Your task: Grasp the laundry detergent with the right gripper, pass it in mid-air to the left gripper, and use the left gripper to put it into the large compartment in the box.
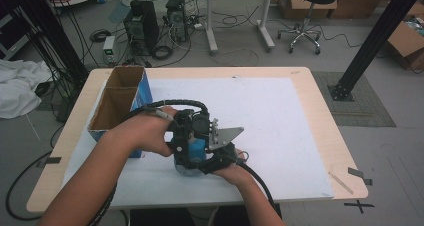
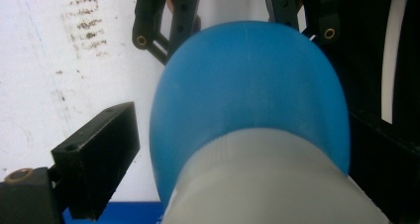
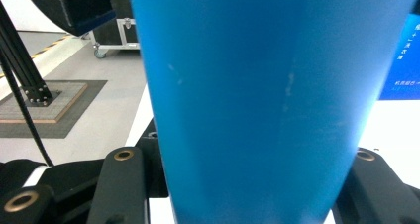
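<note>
A blue bottle (image 1: pixel 194 149) with a white cap (image 2: pixel 277 184) is held above the white mat, between both hands. My right gripper (image 3: pixel 247 184) is shut on the bottle's blue body (image 3: pixel 267 95), one jaw on each side. In the left gripper view, the right gripper's black links (image 2: pixel 171 33) reach around the far end of the bottle (image 2: pixel 247 90). My left gripper (image 2: pixel 237 174) straddles the cap end. Its left pad (image 2: pixel 96 159) stands a little off the cap, and its other jaw is lost in the dark at right. In the high view both grippers (image 1: pixel 195 136) meet at the bottle.
An open cardboard box (image 1: pixel 120 98) with a blue side stands on the table's left part, close to my left hand. The white mat (image 1: pixel 285 126) covers most of the wooden table (image 1: pixel 325 131). Computers, cables, a stool and a black frame post stand on the floor beyond.
</note>
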`<state>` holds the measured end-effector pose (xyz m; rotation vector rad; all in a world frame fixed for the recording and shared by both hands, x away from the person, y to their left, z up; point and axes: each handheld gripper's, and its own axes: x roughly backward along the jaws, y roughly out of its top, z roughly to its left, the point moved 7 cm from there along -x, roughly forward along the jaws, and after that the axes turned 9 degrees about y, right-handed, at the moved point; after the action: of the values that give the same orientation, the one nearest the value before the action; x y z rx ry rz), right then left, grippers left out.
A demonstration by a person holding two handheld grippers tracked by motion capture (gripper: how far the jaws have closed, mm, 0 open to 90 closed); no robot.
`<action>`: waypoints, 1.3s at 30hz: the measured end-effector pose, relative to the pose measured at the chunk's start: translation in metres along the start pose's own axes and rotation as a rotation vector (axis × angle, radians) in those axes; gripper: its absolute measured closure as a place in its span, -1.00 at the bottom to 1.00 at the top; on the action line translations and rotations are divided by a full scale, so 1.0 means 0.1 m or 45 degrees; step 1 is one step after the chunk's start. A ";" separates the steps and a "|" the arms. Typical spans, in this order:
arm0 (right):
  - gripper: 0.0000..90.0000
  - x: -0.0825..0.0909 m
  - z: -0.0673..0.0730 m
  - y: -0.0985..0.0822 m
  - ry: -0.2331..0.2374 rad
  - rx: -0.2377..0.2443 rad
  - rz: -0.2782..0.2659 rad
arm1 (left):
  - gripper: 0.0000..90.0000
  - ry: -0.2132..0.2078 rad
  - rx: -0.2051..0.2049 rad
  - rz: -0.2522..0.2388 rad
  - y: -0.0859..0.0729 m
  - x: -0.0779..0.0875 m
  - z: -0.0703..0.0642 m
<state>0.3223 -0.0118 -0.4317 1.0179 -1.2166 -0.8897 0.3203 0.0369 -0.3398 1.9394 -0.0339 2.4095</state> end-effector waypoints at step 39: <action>0.01 -0.03 -0.01 -0.01 0.000 -0.021 0.002 | -0.39 0.000 -0.007 0.015 -0.01 0.02 -0.01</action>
<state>0.3224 -0.0094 -0.4336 1.0034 -1.2085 -0.8970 0.3186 0.0376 -0.3382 1.9424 -0.0515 2.4143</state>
